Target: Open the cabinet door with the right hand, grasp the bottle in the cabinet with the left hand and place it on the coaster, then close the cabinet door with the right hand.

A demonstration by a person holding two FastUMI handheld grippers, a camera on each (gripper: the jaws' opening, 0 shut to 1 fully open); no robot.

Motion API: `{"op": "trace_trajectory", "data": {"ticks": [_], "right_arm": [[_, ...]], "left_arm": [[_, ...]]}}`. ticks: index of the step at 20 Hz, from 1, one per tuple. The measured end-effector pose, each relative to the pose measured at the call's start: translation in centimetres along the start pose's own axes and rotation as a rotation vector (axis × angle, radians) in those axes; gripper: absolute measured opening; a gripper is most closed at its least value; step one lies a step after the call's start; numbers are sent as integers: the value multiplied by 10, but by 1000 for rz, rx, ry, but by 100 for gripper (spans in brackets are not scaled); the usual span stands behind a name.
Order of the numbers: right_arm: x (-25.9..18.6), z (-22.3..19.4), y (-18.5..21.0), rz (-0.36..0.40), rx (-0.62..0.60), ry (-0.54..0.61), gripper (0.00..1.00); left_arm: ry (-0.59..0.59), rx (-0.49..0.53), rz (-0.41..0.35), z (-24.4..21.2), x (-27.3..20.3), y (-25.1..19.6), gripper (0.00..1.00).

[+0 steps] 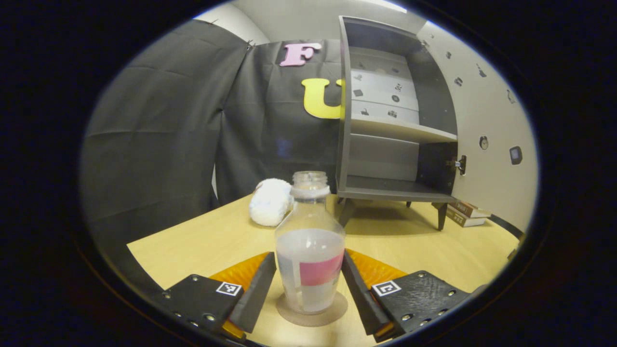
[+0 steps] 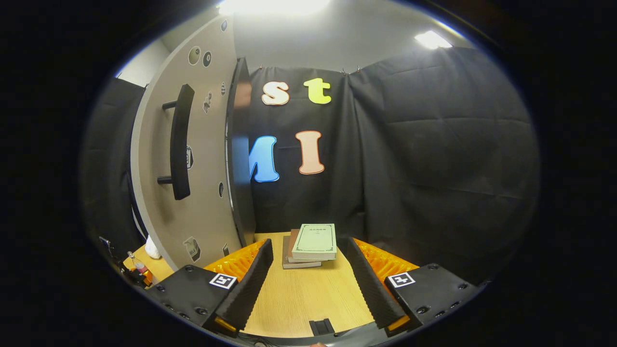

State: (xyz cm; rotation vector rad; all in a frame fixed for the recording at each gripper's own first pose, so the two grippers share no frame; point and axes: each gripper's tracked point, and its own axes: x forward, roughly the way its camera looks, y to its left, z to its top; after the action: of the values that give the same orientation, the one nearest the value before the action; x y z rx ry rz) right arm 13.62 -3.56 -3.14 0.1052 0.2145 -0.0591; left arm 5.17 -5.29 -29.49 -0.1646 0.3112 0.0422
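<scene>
Both fingers of left claw (image 1: 308, 284) spread beside bottle (image 1: 310, 250) on coaster (image 1: 312, 315); back straight out. Right claw (image 2: 308, 279) spread, empty.

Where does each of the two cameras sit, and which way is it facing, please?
Left gripper view: rides the left gripper, facing the bottle on its coaster and the open cabinet.
Right gripper view: rides the right gripper, facing the books beside the cabinet door.
Shared: table, door, books, bottle.
</scene>
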Motion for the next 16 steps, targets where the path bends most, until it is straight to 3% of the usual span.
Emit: {"op": "trace_trajectory", "data": {"ticks": [8, 11, 12, 16], "right_arm": [[-1, 23, 8, 75, 50, -42, 98], [1, 38, 17, 143, 93, -57, 93], [0, 44, 22, 171, 109, -64, 98], [1, 70, 39, 248, 137, -105, 98]], "left_arm": [[-112, 41, -18, 97, -28, -16, 82], [-150, 71, 3, 140, -47, -17, 80], [-164, 78, 11, 157, -56, -15, 82], [-214, 83, 1, 205, -84, -17, 82]]}}
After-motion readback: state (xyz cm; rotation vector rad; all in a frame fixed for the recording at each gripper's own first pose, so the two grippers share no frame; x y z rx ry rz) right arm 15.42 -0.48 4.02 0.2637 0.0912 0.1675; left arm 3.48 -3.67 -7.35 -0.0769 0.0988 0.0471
